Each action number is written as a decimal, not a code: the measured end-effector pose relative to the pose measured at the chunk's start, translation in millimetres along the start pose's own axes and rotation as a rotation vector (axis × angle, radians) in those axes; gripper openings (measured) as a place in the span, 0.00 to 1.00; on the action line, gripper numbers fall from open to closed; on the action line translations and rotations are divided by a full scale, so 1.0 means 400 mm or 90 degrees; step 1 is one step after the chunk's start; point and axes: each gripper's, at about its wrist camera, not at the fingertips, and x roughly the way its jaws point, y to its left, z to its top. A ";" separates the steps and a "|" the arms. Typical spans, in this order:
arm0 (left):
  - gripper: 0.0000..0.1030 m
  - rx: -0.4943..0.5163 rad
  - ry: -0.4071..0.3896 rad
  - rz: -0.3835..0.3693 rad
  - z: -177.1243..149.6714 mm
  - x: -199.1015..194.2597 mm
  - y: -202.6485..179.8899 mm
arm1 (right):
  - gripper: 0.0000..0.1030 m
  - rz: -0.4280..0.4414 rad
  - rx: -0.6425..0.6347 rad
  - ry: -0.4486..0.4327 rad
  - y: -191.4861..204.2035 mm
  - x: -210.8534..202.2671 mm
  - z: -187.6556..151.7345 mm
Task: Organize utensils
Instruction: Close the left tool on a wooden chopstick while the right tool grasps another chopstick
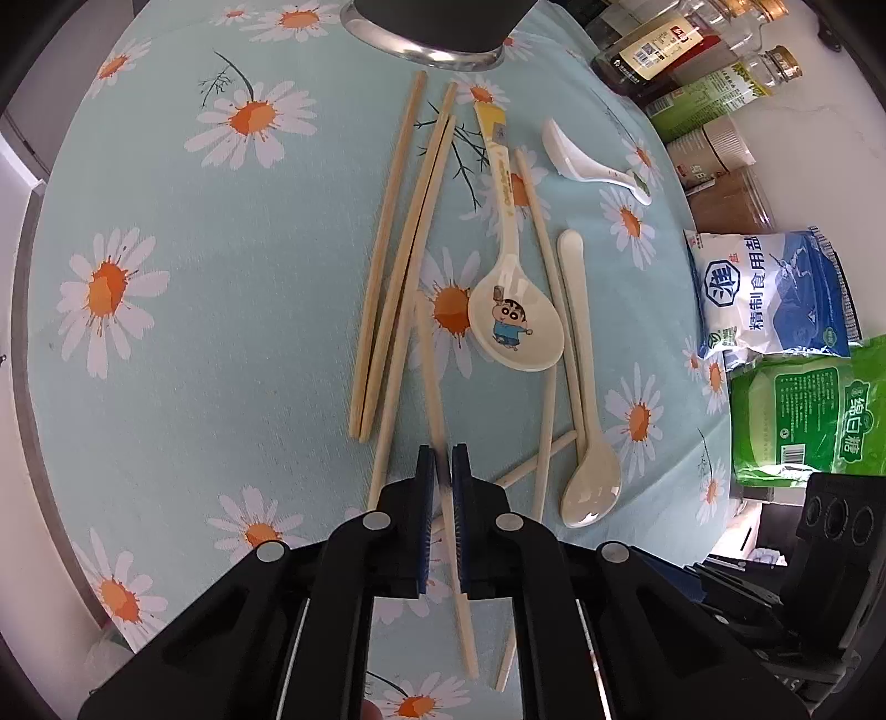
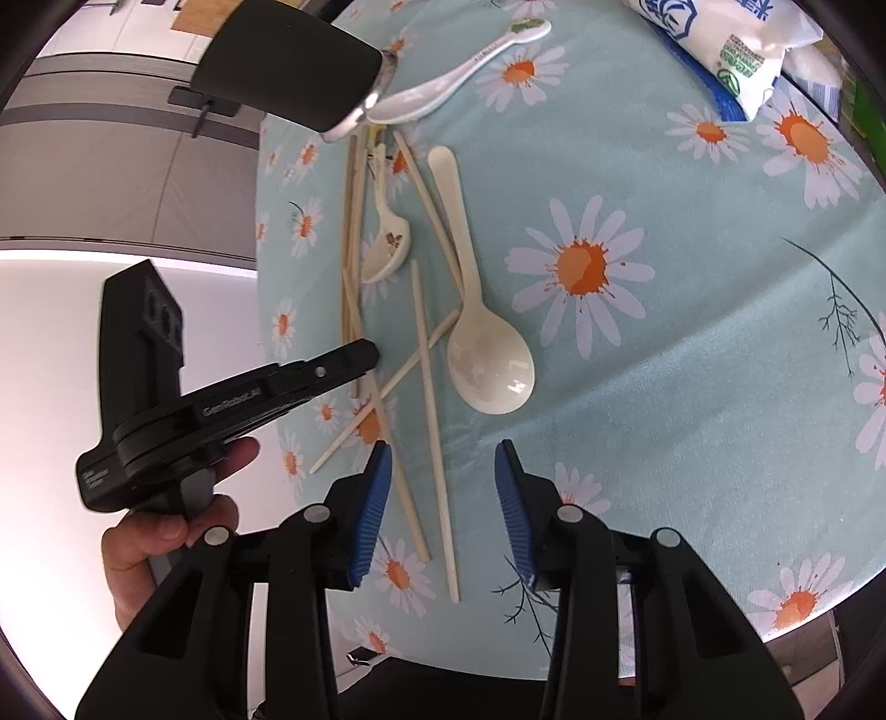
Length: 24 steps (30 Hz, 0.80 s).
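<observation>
Several pale wooden chopsticks (image 1: pixel 398 243) lie scattered on the daisy-print tablecloth (image 1: pixel 194 332), together with a cartoon-print spoon (image 1: pixel 515 327), a plain cream spoon (image 1: pixel 590 487) and a white ceramic spoon (image 1: pixel 587 166). My left gripper (image 1: pixel 443 462) is shut on one chopstick (image 1: pixel 429 360), which runs back between its pads. In the right wrist view the left gripper (image 2: pixel 370 354) shows from the side, held by a hand (image 2: pixel 166 531). My right gripper (image 2: pixel 443 459) is open just above the cloth, with a chopstick (image 2: pixel 429 387) lying between its blue pads (image 2: pixel 376 498) untouched. The cream spoon (image 2: pixel 490 365) lies just ahead.
A dark utensil holder with a metal rim (image 1: pixel 437 33) stands at the far edge. Bottles (image 1: pixel 653 50), paper cups (image 1: pixel 720 138), a blue-and-white salt bag (image 1: pixel 775 293) and a green sugar bag (image 1: pixel 808 410) line the right side. The table's edge (image 2: pixel 260 221) drops off at the left.
</observation>
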 end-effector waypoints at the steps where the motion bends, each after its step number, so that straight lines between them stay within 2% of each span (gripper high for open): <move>1: 0.04 0.004 -0.001 -0.002 -0.001 0.000 0.001 | 0.39 -0.002 0.000 0.006 0.002 0.010 0.003; 4: 0.04 0.000 -0.005 -0.026 -0.005 -0.003 0.011 | 0.37 -0.018 0.002 0.029 0.015 0.041 0.009; 6: 0.04 -0.004 -0.009 -0.046 -0.008 -0.010 0.019 | 0.33 -0.053 -0.006 0.032 0.032 0.053 0.012; 12: 0.04 0.005 -0.048 -0.107 -0.032 -0.082 0.045 | 0.30 -0.133 -0.032 0.037 0.090 0.078 0.021; 19: 0.04 0.035 -0.077 -0.148 -0.068 -0.156 0.091 | 0.24 -0.243 -0.050 0.037 0.144 0.128 0.028; 24: 0.04 0.051 -0.098 -0.153 -0.084 -0.182 0.132 | 0.17 -0.309 -0.052 0.037 0.177 0.171 0.037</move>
